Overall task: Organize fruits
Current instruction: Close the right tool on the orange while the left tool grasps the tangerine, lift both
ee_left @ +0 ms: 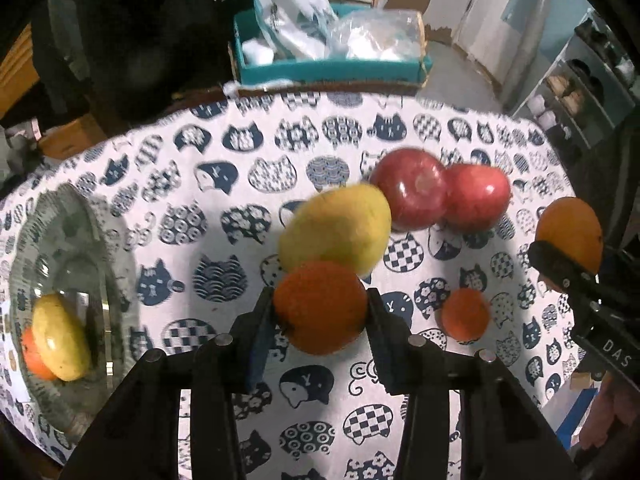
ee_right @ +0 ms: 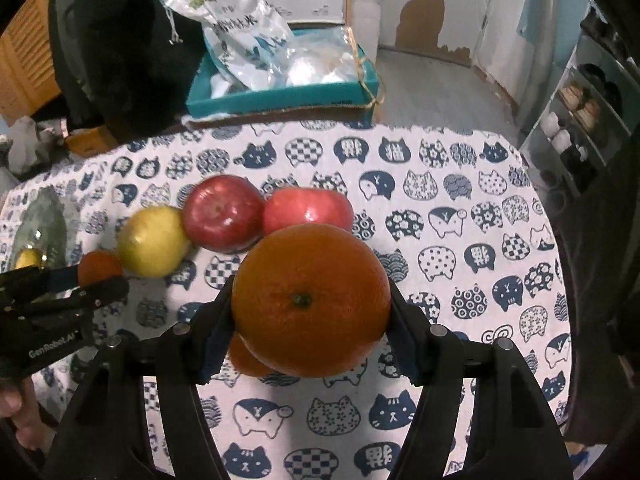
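My left gripper (ee_left: pixel 320 312) is shut on a small orange (ee_left: pixel 320 306), held just above the cat-print tablecloth (ee_left: pixel 192 184). Behind it lie a yellow mango (ee_left: pixel 336 230) and two red apples (ee_left: pixel 410 188) (ee_left: pixel 476 196). Another small orange (ee_left: pixel 466 314) lies to the right. A glass bowl (ee_left: pixel 80 240) at the left holds a yellow fruit (ee_left: pixel 60 336) and an orange fruit (ee_left: pixel 34 354). My right gripper (ee_right: pixel 310 312) is shut on a large orange (ee_right: pixel 310 300), lifted above the cloth; it also shows in the left wrist view (ee_left: pixel 570 232).
A teal box (ee_left: pixel 332 68) with plastic bags stands beyond the table's far edge. A shoe rack (ee_left: pixel 580 88) stands at the right. The left gripper shows at the left of the right wrist view (ee_right: pixel 60 296), with the mango (ee_right: pixel 152 240) and apples (ee_right: pixel 224 212) beside it.
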`<action>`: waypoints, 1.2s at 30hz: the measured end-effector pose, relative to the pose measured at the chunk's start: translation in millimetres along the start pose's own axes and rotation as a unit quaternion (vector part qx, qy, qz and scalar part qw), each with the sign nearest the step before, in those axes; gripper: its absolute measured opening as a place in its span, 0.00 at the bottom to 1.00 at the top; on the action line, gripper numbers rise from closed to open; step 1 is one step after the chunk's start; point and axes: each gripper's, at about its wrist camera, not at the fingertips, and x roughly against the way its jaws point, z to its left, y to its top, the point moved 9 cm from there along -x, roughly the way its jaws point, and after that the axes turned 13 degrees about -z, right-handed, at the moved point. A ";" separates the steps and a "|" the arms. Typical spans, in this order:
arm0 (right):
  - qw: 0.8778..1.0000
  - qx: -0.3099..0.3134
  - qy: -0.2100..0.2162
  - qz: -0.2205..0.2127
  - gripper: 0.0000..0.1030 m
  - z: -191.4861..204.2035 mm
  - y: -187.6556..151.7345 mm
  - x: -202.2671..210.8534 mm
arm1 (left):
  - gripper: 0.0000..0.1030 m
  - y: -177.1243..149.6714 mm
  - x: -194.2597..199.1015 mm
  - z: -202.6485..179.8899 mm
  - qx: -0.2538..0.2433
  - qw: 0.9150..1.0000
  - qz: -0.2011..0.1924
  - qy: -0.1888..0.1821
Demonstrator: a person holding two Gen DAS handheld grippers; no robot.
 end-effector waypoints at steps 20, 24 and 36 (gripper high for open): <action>0.997 0.021 0.030 -0.071 0.66 38.5 46.1 65.1 | 0.43 36.6 91.5 19.1 -0.003 0.996 -0.091 -0.011; 0.996 0.027 0.034 -0.081 0.66 47.1 52.4 74.6 | 0.43 41.5 106.5 26.3 -0.003 0.994 -0.105 -0.007; 0.991 0.040 0.059 -0.118 0.66 78.2 75.8 104.4 | 0.43 53.8 151.7 51.5 -0.008 0.988 -0.156 0.012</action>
